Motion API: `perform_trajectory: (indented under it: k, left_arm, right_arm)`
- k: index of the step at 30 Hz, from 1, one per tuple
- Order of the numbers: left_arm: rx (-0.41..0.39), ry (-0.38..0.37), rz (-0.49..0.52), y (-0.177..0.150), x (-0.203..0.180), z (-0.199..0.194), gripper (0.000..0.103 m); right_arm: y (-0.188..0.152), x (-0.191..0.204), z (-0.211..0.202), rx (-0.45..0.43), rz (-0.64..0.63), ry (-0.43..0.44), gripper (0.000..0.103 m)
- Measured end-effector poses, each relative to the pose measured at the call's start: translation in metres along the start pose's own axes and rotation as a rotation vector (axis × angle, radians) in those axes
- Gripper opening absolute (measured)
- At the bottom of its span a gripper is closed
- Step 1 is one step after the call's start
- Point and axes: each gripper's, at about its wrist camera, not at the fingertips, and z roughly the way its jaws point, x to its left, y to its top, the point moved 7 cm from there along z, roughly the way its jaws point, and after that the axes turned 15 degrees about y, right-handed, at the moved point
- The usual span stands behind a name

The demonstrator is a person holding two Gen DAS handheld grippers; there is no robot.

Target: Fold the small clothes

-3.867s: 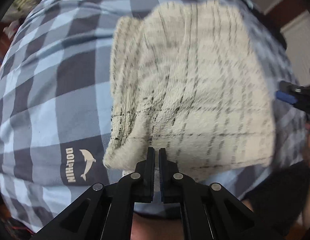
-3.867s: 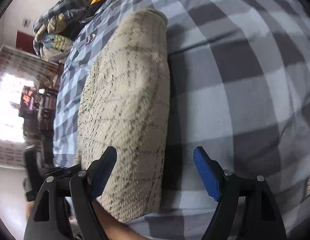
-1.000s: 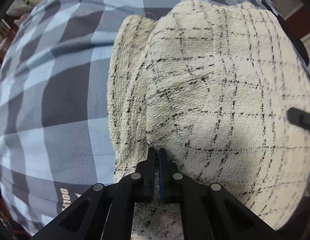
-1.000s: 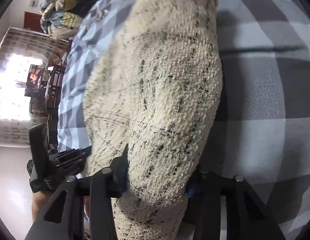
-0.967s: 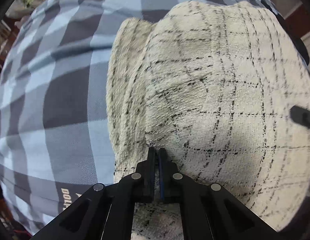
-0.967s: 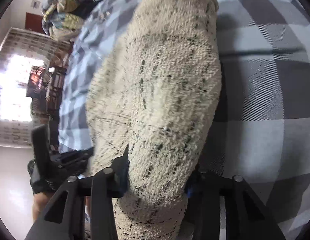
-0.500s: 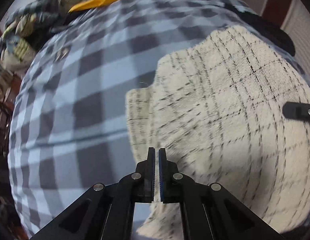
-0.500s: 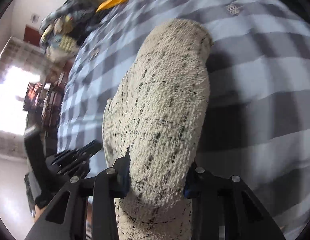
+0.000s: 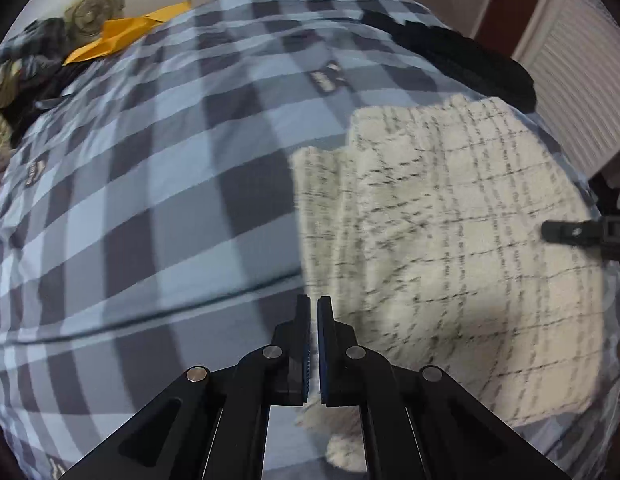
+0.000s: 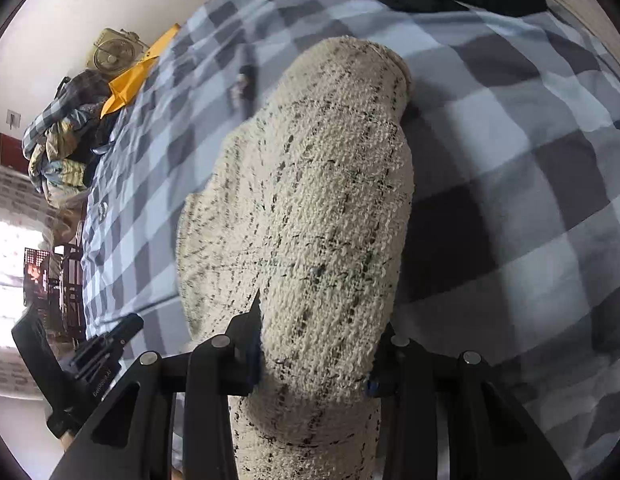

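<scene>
Cream garment point(image 9: 449, 240) with thin black grid lines; blue-and-grey checked bedsheet point(image 9: 170, 200); orange-yellow paper point(image 9: 122, 38)

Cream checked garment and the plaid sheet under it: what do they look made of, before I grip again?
Cream checked garment: looks like thick looped terry or fleece, matte; the right wrist view shows nubby loops and thin dark check lines. Plaid sheet: seems a thin, smooth woven fabric, probably cotton or a blend; it lies flat with fine creases and a printed logo.

Blue-grey checked bed point(image 9: 158, 208) filling the frame — cream garment point(image 9: 449, 240) at right, black cloth point(image 9: 461, 56) upper right, yellow sheet point(image 9: 122, 36) and clothes pile point(image 10: 62, 136) upper left.
</scene>
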Motion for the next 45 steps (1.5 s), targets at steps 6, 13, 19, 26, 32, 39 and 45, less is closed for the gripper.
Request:
perform_trajectory:
  k: [6,13,19,26,32,39,45]
  left_arm:
    - [0.030,-0.040,0.009,-0.009,-0.011,0.003,0.002]
    - [-0.080,-0.006,0.024,-0.023,0.018,-0.039,0.003]
    - [-0.108,0.018,-0.003,-0.051,0.052,-0.087,0.003]
    - [-0.181,0.082,-0.026,-0.095,0.107,-0.151,0.003]
    - [-0.228,0.074,-0.049,-0.134,0.138,-0.184,0.003]
    - [-0.287,0.066,-0.027,-0.161,0.145,-0.185,0.003]
    - [-0.364,0.094,-0.017,-0.163,0.139,-0.164,0.003]
  right_arm:
    - [-0.012,-0.029,0.020,0.017,0.137,-0.095,0.058]
    - [-0.020,0.026,-0.038,-0.134,-0.004,-0.311,0.071]
    - [-0.073,0.115,-0.077,-0.185,-0.175,-0.391,0.072]
    - [-0.147,0.172,-0.126,-0.213,-0.210,-0.344,0.072]
    - [-0.174,0.179,-0.099,-0.219,-0.251,-0.411,0.072]
    - [-0.205,0.188,-0.085,-0.302,-0.320,-0.476,0.072]
    - [-0.217,0.173,-0.074,-0.354,-0.318,-0.538,0.072]
